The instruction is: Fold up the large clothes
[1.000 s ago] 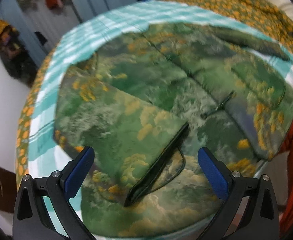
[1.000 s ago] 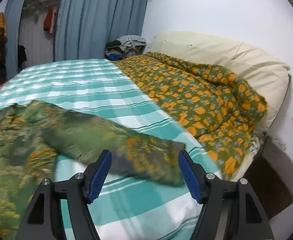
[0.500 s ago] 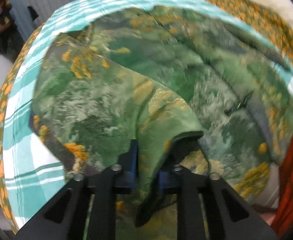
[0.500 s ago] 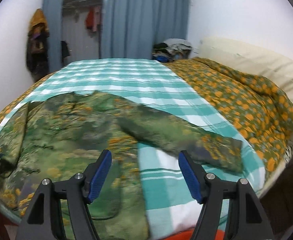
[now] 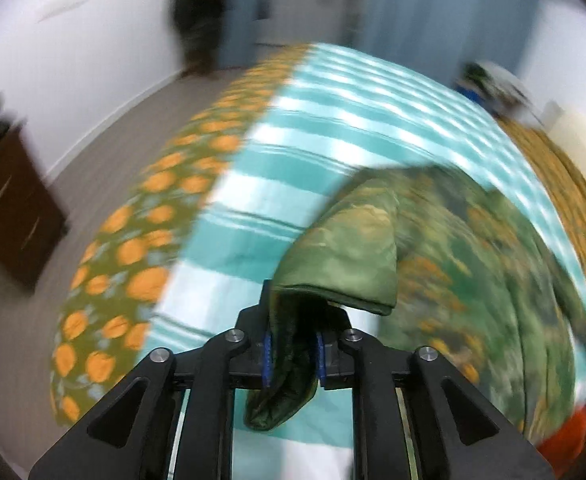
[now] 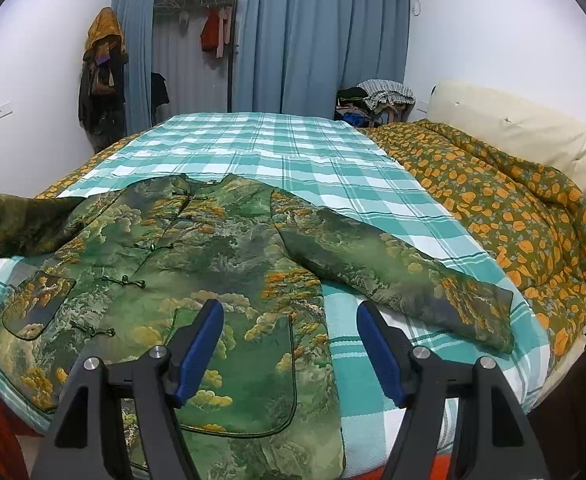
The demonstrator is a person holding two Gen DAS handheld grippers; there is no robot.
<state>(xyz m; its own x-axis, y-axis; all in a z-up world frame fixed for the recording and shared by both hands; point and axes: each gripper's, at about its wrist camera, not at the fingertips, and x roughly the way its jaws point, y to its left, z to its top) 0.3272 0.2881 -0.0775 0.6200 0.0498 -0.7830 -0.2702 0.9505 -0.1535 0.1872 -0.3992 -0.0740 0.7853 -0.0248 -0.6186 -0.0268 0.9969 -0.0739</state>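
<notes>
Blue curtains (image 6: 321, 36) and white walls close in a bedroom whose bed (image 6: 277, 148) wears a teal-and-white checked sheet. Nearest in the right wrist view, the right claw (image 6: 289, 344) hangs wide, nothing between its blue pads (image 6: 199, 350), just above the lower hem of a green landscape-print jacket (image 6: 213, 256). That jacket lies spread face up on the near part of the bed, knot buttons running down its front, a patch pocket at each side. Its sleeve (image 6: 393, 276) on the picture's right stretches flat across the sheet toward an orange-flowered quilt (image 6: 505, 208) heaped along the bed's right side. At the far left edge of this view the other sleeve is lifted off the sheet.

Seen from the left wrist, which is badly blurred, the left claw (image 5: 293, 356) is narrow and clamped on that raised sleeve (image 5: 349, 256): a thick fold sits pinched between the blue pads (image 5: 268, 354), its end dangling below them, though the jaws are easing open slightly. Beyond, the cuff arches above the sheet and runs back to the jacket's body on the right. Farther off stand a dark wooden cabinet (image 5: 9, 220) by the wall, a pile of clothes (image 6: 373, 100) beside the headboard, and coats (image 6: 101, 84) hanging on the left wall.
</notes>
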